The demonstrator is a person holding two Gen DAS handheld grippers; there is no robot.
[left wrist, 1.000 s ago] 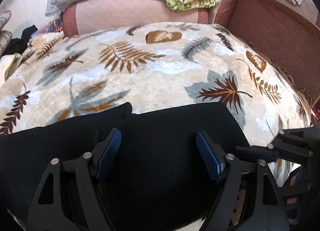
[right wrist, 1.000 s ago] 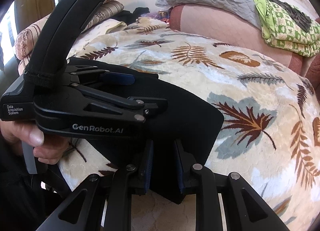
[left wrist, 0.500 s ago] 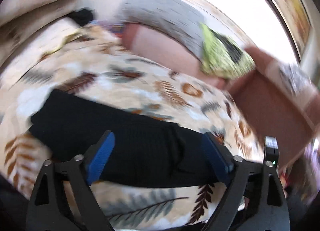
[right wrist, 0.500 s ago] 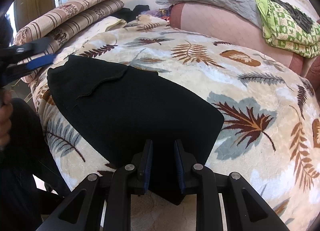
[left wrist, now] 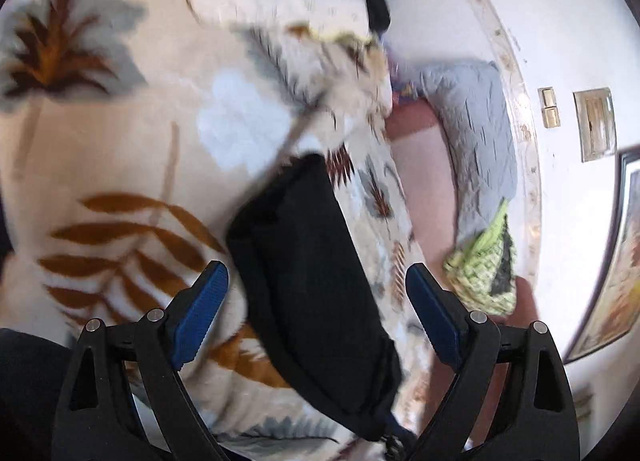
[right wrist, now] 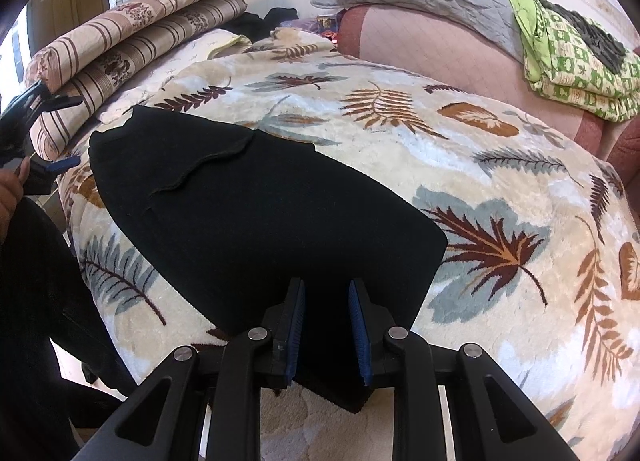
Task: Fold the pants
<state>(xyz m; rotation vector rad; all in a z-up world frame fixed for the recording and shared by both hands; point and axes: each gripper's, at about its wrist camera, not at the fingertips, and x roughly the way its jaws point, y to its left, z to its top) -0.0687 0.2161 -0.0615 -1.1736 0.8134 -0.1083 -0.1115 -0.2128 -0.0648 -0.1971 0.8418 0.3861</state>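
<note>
The right gripper [right wrist: 326,331] clamps the black pants [right wrist: 256,217] at the blanket's [right wrist: 500,181] near edge; the left gripper [left wrist: 316,309] gapes empty. Tugging one-handed could skew the fold.

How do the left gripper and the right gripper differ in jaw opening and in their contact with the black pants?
The left gripper stands wide open; the right gripper is nearly closed. The left gripper's blue pads touch nothing, with the black pants lying beyond them; the right gripper pinches the pants' near edge. Both have blue pads on black fingers.
</note>
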